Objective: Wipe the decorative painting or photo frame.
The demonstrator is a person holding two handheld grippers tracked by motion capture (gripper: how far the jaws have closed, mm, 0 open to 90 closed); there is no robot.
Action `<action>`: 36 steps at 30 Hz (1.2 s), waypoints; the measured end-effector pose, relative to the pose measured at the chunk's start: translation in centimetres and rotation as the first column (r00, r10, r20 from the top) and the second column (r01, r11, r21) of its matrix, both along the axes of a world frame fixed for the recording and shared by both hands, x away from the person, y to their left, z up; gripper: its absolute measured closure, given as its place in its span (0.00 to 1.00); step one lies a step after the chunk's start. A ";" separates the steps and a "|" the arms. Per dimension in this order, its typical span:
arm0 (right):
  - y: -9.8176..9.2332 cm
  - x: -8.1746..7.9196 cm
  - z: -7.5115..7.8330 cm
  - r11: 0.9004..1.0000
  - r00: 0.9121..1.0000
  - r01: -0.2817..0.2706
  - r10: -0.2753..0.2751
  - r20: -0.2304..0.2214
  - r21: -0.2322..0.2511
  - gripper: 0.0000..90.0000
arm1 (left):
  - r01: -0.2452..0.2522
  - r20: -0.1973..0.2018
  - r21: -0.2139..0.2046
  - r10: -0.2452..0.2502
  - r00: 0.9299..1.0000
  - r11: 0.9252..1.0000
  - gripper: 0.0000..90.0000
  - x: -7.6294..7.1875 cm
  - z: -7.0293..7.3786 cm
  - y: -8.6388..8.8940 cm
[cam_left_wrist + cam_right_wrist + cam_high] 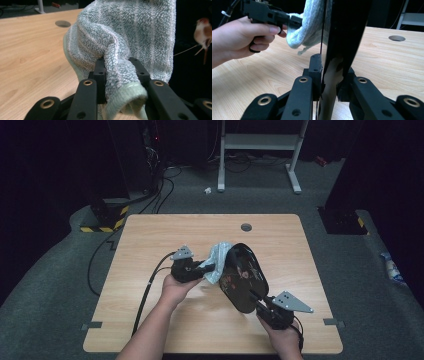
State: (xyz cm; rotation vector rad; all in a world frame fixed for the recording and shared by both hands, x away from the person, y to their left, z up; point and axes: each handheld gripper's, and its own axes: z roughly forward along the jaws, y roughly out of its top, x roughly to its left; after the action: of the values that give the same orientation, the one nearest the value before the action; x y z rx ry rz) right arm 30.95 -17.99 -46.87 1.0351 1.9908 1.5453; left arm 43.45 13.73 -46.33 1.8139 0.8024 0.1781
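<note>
A glossy black oval tray (pixel 244 276) with a painted picture stands tilted on its edge at mid-table. My right gripper (pixel 256 299) is shut on its near rim; in the right gripper view the tray's edge (pixel 339 50) rises between the jaws. My left gripper (pixel 210 268) is shut on a pale blue-green terry cloth (pixel 218 260), which lies against the tray's left face. The left gripper view has the cloth (pixel 125 37) bunched between the jaws, with the dark tray (pixel 192 62) just behind it. From the right gripper view, the left hand, its gripper (pixel 297 21) and the cloth (pixel 312 27) are at upper left.
The wooden table (pixel 150 245) has a round cable hole (pixel 246 227) near its far edge. A black cable (pixel 145 295) trails from the left gripper toward the near edge. Beyond the table are grey carpet, a white desk frame (pixel 260 150) and dark equipment at the back left.
</note>
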 end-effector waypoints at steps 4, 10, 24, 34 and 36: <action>0.0 0.0 0.0 1.000 1.000 0.001 -0.001 -0.001 0.001 0.86 | 0.009 -0.021 0.013 -0.009 1.000 1.000 0.79 0.0 -1.1 0.2; 0.0 0.0 0.0 1.000 1.000 0.000 0.000 0.000 -0.001 0.86 | 0.022 -0.063 0.039 -0.020 0.998 0.999 0.79 -0.5 -3.1 0.4; 0.1 -0.1 0.0 1.000 1.000 0.004 -0.004 0.002 -0.001 0.86 | 0.090 -0.096 0.093 -0.081 0.992 0.992 0.79 -2.1 -5.4 -0.7; 0.1 -0.1 -0.1 1.000 1.000 0.004 -0.005 0.002 0.007 0.86 | 0.104 -0.098 0.109 -0.093 0.991 0.989 0.78 -2.7 -5.5 -1.0; 0.1 -0.1 -0.1 1.000 1.000 0.005 -0.005 0.001 0.007 0.86 | 0.098 -0.090 0.100 -0.089 0.992 0.990 0.78 -2.7 -5.0 -0.9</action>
State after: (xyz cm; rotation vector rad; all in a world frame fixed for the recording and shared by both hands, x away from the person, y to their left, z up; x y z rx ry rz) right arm 30.87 -17.85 -46.94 1.0417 1.9820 1.5506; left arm 40.72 12.88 -51.38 1.9647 0.7774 0.0837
